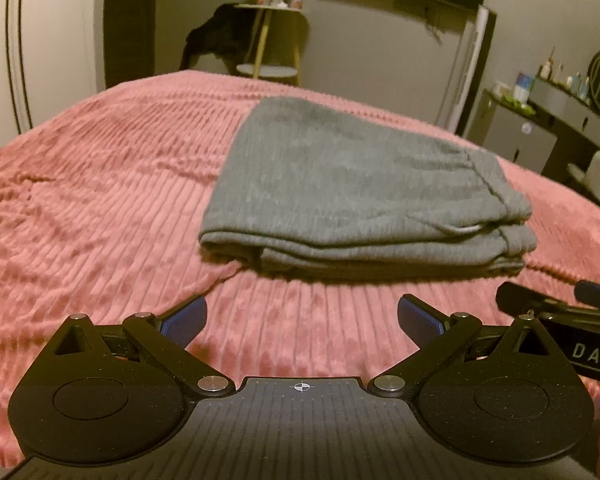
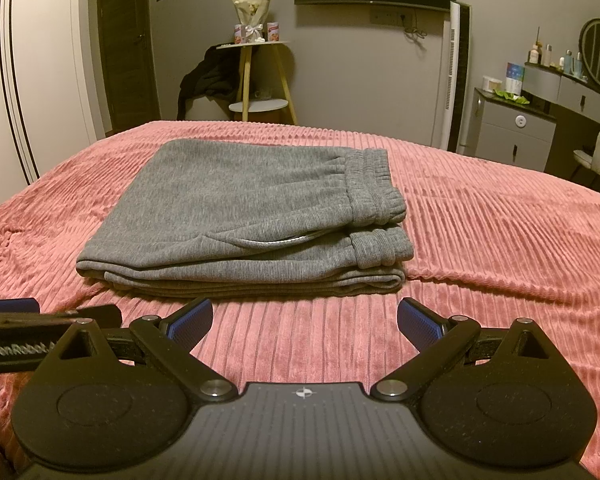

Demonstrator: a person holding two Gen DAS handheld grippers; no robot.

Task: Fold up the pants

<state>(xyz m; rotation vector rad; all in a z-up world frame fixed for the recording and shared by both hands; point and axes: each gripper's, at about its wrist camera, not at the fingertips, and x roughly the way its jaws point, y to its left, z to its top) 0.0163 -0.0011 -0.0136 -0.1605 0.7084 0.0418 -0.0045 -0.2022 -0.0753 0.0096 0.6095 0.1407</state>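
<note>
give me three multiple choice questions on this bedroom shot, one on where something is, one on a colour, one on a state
1. Where do the pants lie?
A. on the bedspread
B. on the round side table
C. on the dresser

2. What colour is the bedspread?
A. blue
B. pink
C. white

3. How do the two tools stand?
A. both open and holding nothing
B. the left shut on the pants
C. both shut on the bedspread

Answers:
1. A, the grey pants rest as a folded stack on the bed, ahead of both tools.
2. B, the ribbed cover is pink all around the pants.
3. A, the left tool and the right tool each show their blue pads spread wide with only bedspread between them.
</note>
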